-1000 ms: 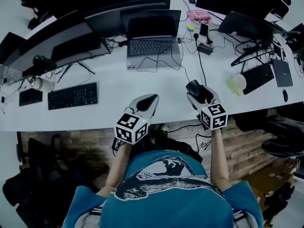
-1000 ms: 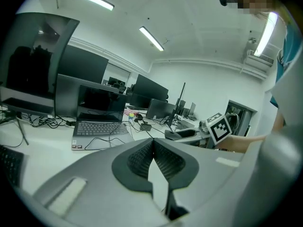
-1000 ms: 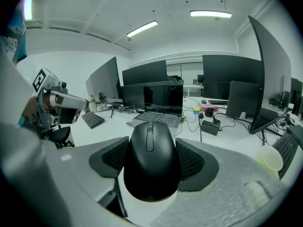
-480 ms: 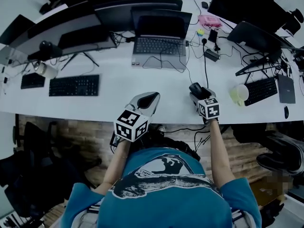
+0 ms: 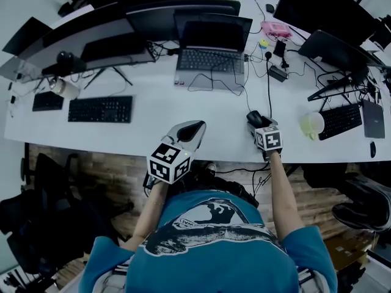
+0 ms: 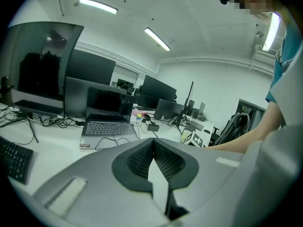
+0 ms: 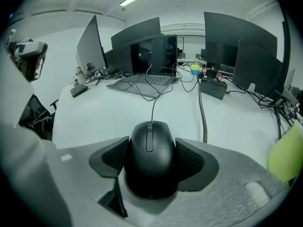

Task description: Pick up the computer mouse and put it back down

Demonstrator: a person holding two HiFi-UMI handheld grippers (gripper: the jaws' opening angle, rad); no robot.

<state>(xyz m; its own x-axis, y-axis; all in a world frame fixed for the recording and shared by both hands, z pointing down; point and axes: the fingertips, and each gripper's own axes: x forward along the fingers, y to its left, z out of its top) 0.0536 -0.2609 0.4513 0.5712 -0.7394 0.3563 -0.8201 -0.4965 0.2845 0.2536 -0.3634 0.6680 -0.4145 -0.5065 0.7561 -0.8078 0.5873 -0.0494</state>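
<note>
The black wired computer mouse (image 7: pixel 151 160) sits between the pads of my right gripper (image 7: pixel 151 148), which presses on both its sides. In the head view the mouse (image 5: pixel 253 117) and right gripper (image 5: pixel 257 124) are low over the white desk (image 5: pixel 183 112), near its front edge; whether the mouse touches the desk I cannot tell. Its thin cable (image 7: pixel 152 109) runs away towards the laptop. My left gripper (image 5: pixel 193 127) hovers at the desk's front edge to the left. Its pads meet with nothing between them (image 6: pixel 152 143).
An open laptop (image 5: pixel 211 60) stands behind the mouse, with dark monitors (image 5: pixel 116 26) at the back left. A black keyboard (image 5: pixel 101 108) lies left. A pale green cup (image 5: pixel 310 124) and a second keyboard (image 5: pixel 342 118) are right. A thick black cable (image 5: pixel 269 87) runs beside the mouse.
My right gripper has sunk towards the desk with the mouse still in it and looks smaller in the head view. The left gripper has stayed where it was.
</note>
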